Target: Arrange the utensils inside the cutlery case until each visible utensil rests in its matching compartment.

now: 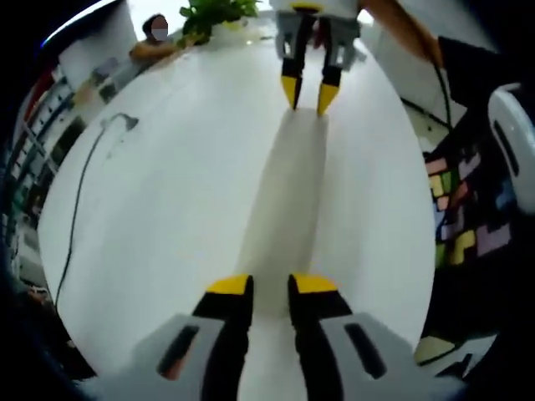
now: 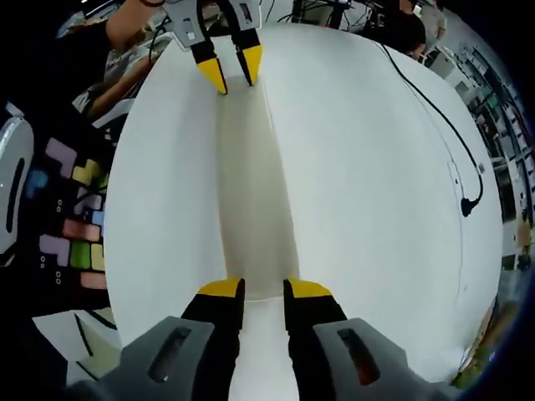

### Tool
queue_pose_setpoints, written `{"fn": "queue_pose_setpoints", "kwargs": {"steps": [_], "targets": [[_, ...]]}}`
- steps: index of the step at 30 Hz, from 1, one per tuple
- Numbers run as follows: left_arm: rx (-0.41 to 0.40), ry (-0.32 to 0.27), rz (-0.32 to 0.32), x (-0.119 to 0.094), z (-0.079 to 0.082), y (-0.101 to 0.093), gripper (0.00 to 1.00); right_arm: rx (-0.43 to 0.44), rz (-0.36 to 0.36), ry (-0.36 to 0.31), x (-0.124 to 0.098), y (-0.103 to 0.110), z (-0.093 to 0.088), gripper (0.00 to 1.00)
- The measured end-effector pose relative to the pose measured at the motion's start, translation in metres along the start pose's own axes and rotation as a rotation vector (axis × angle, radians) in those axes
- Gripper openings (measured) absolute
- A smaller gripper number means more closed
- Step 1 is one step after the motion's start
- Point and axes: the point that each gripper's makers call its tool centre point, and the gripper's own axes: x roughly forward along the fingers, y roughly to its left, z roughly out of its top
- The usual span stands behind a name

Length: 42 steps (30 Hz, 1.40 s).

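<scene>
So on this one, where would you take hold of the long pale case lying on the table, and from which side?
Probably at its short ends, coming in along its length. The long pale case is narrow and lies flat on the white table, so its long edges offer little to pinch. The left gripper and right gripper each sit at one end, facing each other; whether they grip it is unclear.
</scene>
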Motion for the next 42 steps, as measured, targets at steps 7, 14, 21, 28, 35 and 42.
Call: {"fn": "queue_pose_setpoints", "kwargs": {"steps": [7, 14, 21, 28, 35, 42], "targets": [[0.013, 0.011, -0.022, 0.0006, 0.0012, 0.0015, 0.18, -0.034, 0.020, 0.066, 0.0071, -0.0011, -0.0013, 0.16], [0.024, 0.032, -0.037, 0.0023, 0.0027, 0.0017, 0.18, -0.027, 0.032, 0.066, 0.0050, -0.0025, -0.0034, 0.16], [0.060, 0.103, -0.052, 0.0047, 0.0049, 0.0001, 0.17, -0.025, 0.038, 0.091, 0.0047, -0.0011, -0.0028, 0.16], [0.083, 0.141, -0.068, 0.0058, 0.0054, 0.0004, 0.16, -0.042, 0.031, 0.128, 0.0044, -0.0002, -0.0016, 0.16], [0.094, 0.153, -0.065, 0.0058, 0.0046, 0.0010, 0.16, -0.049, 0.039, 0.131, 0.0042, -0.0008, -0.0008, 0.16], [0.089, 0.131, -0.068, 0.0057, 0.0044, 0.0010, 0.16, -0.055, 0.024, 0.123, 0.0030, 0.0009, -0.0009, 0.16]]}}
